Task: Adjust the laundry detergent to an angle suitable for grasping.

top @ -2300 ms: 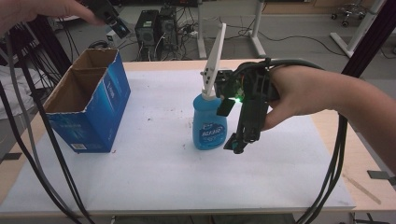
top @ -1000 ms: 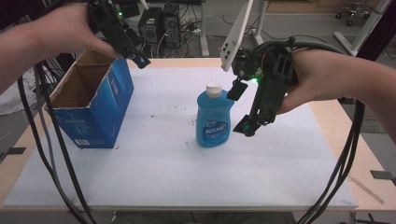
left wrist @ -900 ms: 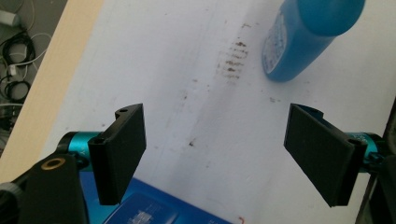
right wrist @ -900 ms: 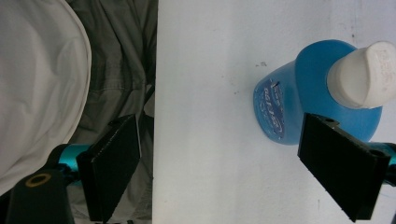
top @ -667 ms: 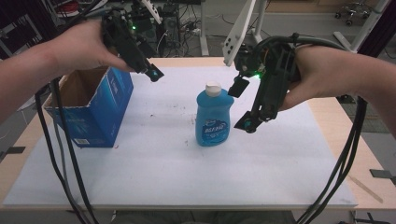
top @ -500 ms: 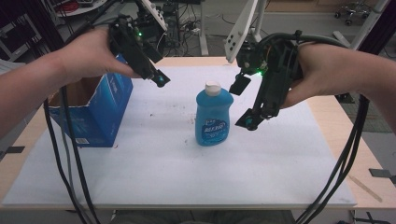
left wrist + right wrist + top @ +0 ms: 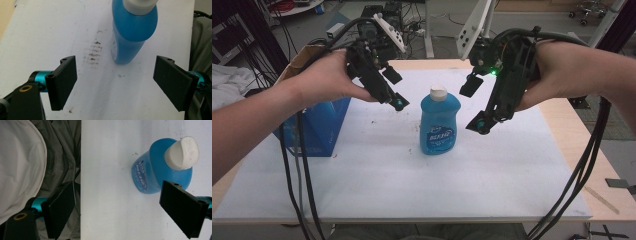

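Note:
A blue bottle with a white cap stands upright in the middle of the white table sheet. My left gripper hangs just left of the bottle's shoulder, above the sheet. Its jaws have just been opening wider and stand open with nothing between them. In the left gripper view the bottle lies ahead of the open left gripper. My right gripper hovers open just right of the bottle. In the right gripper view the bottle sits beyond the far jaw of the right gripper, apart from it.
A blue cardboard box with an open top stands at the table's left side. Brown smudges mark the sheet near the bottle. Black cables trail from both grippers over the front edge. Grey and white cloth lies past the table edge.
My left gripper has come from above the box, down and rightward to the bottle's left side. The right gripper, close against the bottle in the earliest frame, drew off to its right.

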`<state>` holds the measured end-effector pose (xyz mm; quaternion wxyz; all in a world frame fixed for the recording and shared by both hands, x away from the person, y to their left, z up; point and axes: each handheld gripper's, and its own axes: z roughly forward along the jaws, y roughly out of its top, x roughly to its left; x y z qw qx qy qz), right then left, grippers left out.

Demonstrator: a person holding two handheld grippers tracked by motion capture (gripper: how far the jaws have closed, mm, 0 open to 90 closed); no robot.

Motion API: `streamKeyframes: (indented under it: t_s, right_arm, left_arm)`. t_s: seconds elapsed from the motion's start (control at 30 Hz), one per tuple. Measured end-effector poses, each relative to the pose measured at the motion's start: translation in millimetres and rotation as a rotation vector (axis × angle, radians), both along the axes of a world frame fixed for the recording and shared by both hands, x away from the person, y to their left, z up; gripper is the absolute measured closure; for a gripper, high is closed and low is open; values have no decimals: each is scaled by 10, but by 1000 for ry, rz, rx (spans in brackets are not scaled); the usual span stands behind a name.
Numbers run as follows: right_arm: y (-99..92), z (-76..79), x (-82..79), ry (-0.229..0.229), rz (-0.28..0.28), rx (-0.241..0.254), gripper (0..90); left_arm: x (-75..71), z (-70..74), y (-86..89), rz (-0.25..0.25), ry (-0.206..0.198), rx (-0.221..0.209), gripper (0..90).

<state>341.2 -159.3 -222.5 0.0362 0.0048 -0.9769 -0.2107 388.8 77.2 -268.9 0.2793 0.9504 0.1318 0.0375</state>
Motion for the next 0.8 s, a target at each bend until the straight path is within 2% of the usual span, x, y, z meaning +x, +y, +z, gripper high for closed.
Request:
streamKeyframes:
  t_s: [0.3, 0.5, 0.8]
  right_arm:
    - [-39, 5, 13, -1, -13, 10, 128]
    - [-53, 10, 15, -4, -14, 11, 128]
    - [-66, 11, 12, -6, -14, 16, 128]
  left_arm:
    - [-46, -170, -181, -27, 18, -13, 180]
    - [-63, -230, -290, -43, 18, -16, 180]
    - [-64, -358, -483, -30, 1, -25, 170]
